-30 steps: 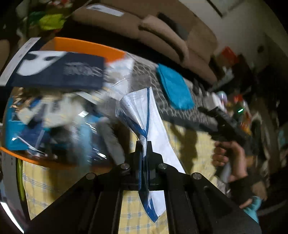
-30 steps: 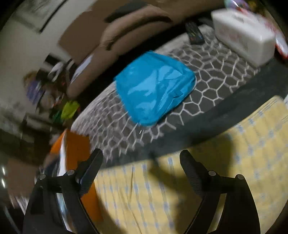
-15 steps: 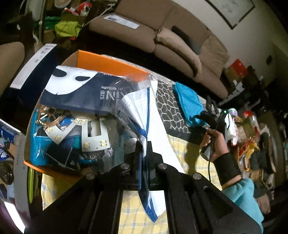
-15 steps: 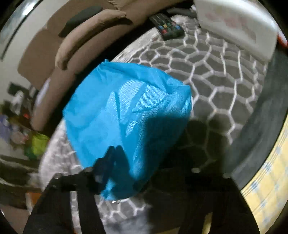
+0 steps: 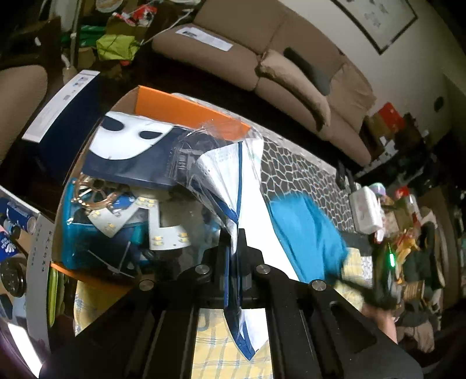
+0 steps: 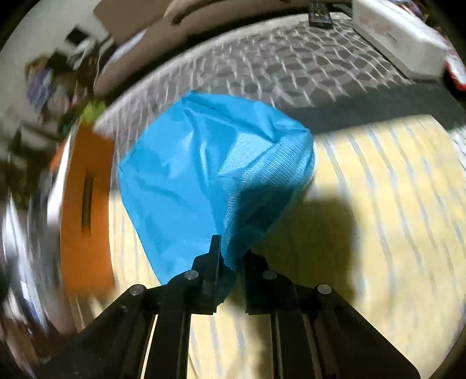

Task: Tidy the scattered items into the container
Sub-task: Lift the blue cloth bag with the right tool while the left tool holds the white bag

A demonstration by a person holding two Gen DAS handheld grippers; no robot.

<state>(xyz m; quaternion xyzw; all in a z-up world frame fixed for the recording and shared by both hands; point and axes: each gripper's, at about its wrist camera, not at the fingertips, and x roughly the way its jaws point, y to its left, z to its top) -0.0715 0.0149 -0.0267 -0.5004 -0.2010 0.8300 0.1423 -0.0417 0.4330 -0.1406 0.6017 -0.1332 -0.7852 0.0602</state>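
Note:
The orange box [image 5: 186, 108] is full of packets, with a dark blue pack printed with a white mask [image 5: 131, 145] on top. My left gripper [image 5: 234, 236] is shut on a clear packet holding a white and blue item [image 5: 230, 180], which hangs over the box's near right corner. My right gripper [image 6: 231, 253] has its jaws closing, and the pads pinch the edge of a blue cloth bag [image 6: 209, 175]. The bag hangs lifted above the yellow checked cloth [image 6: 393, 204], to the right of the orange box [image 6: 84, 204]. In the left wrist view the blue bag [image 5: 305, 230] is blurred.
A grey honeycomb mat [image 6: 291, 64] lies behind the yellow cloth, with a white tissue box [image 6: 399, 38] and a remote [image 6: 319, 13] at its far end. A beige sofa [image 5: 262, 58] runs along the back. Clutter fills the floor at the right.
My right gripper dropped onto the blue bag on the grey mat, shut on its edge and carried it over the yellow cloth toward the orange box. The left gripper shifted slightly, still holding the packet.

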